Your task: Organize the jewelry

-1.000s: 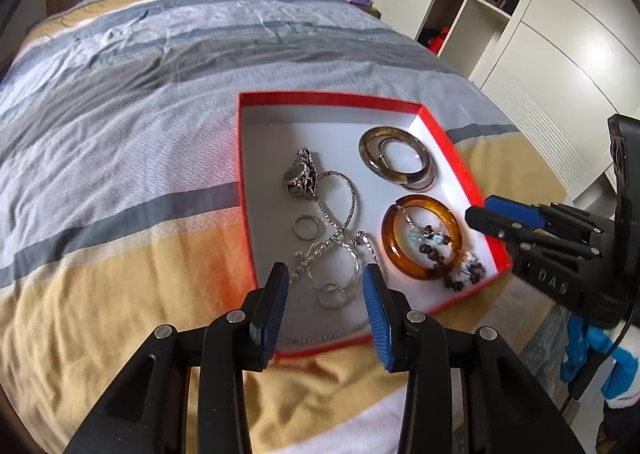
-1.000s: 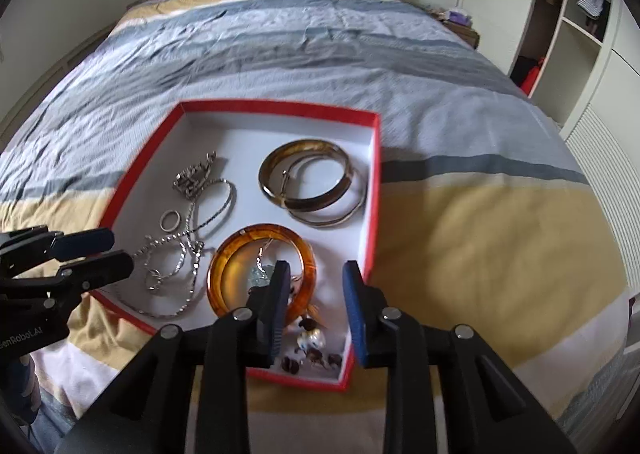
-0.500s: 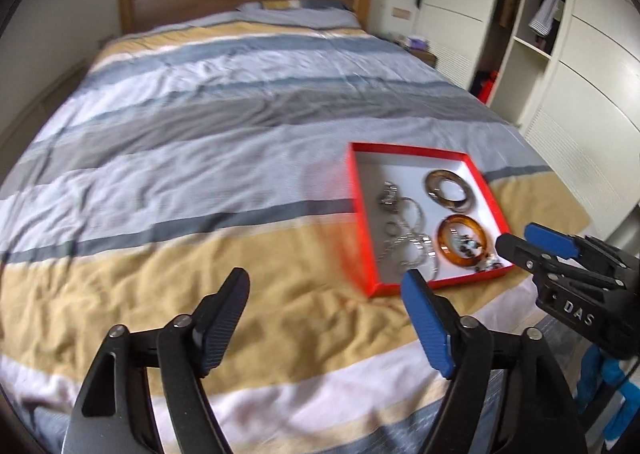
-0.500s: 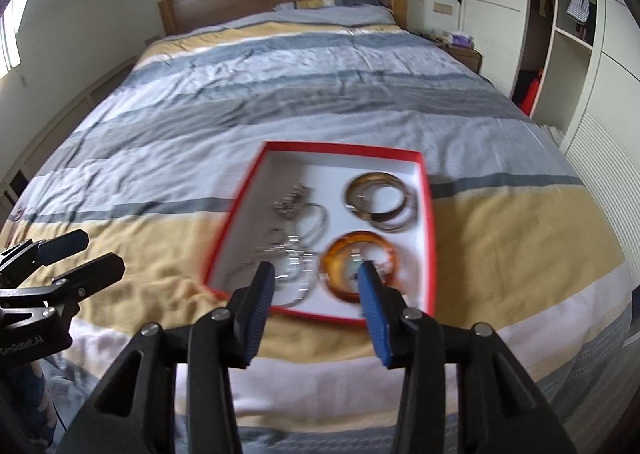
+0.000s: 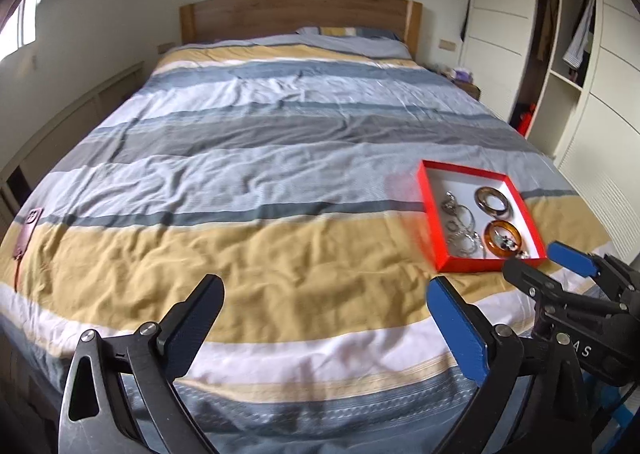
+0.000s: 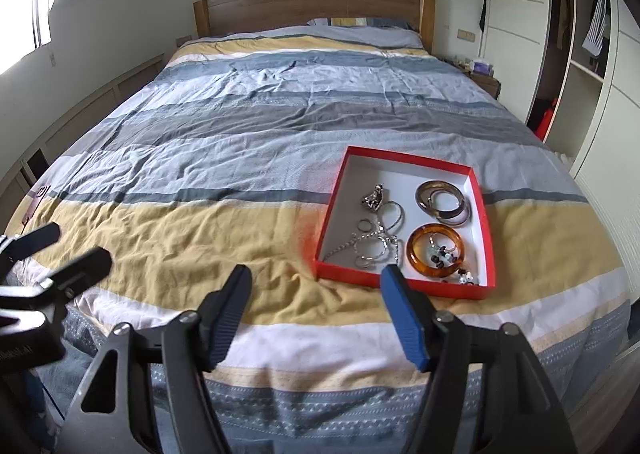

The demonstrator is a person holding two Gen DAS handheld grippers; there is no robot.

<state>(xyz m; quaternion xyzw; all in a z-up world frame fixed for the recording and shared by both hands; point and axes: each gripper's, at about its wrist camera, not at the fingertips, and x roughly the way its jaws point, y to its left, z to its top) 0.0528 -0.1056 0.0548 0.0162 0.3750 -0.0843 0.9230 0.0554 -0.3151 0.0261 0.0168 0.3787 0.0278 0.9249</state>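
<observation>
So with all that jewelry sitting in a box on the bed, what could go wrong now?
The shallow red cardboard box lies on the soft, rumpled striped duvet near the bed's foot; a nudge could tip it. The silver chains lie tangled, so lifting one may drag others. Beaded earrings rest inside the amber bangle and might snag.

Red tray (image 6: 485, 230) on bed: amber bangle (image 6: 435, 250), silver chains (image 6: 374, 246).

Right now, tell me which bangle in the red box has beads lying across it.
The amber bangle, at the near right of the red box. Dark and pale beads lie across it; the brown and silver bangles behind it carry none.
</observation>
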